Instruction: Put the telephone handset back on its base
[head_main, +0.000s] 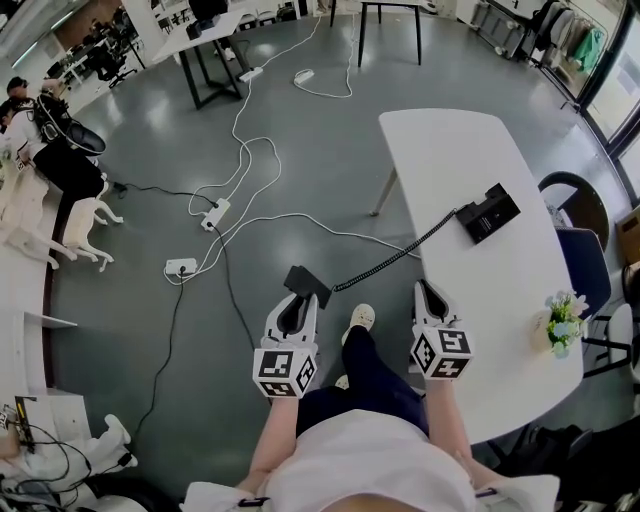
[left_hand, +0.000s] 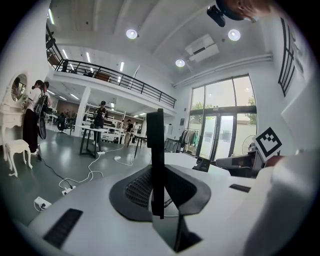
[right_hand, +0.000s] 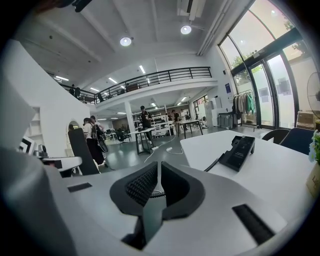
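The black telephone handset (head_main: 306, 283) stands edge-on between the jaws of my left gripper (head_main: 300, 302), which is shut on it over the floor, left of the white table (head_main: 450, 150). In the left gripper view the handset (left_hand: 156, 150) is a thin upright bar in the jaws. A coiled cord (head_main: 390, 262) runs from it to the black base (head_main: 487, 212) on the table. My right gripper (head_main: 431, 292) hovers over the table's near edge, shut with nothing in it. In the right gripper view the base (right_hand: 239, 151) lies ahead to the right.
A small vase of flowers (head_main: 563, 320) stands at the table's right edge, with dark chairs (head_main: 575, 205) beyond it. White power strips (head_main: 181, 267) and cables trail over the grey floor at left. People stand far off in the hall.
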